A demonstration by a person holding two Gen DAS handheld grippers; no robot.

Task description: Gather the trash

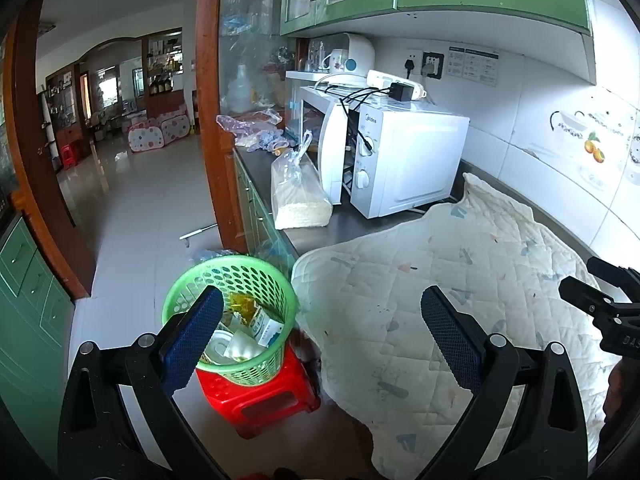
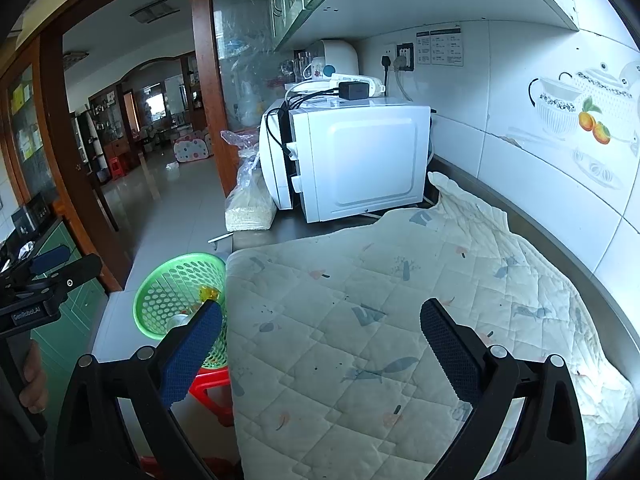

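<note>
1 green basket (image 1: 256,280) of perforated plastic sits lower left of the left view on 1 red stool (image 1: 264,396), holding several scraps of trash (image 1: 244,332): cartons, a yellow wrapper. 1 quilt (image 2: 380,320) covers the worktop (image 1: 312,232); 1 microwave (image 2: 352,160) stands behind. Left tool (image 1: 322,334) and right tool (image 2: 320,336) both gape apart, empty.

Counter (image 2: 256,240) under quilted cloth (image 2: 380,300), microwave (image 2: 360,160).

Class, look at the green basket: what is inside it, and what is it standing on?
Inside the green basket lie a yellow wrapper, a small white-and-blue carton and pale paper scraps; anything deeper is covered. It stands on a red stool, whose legs are hidden.
</note>
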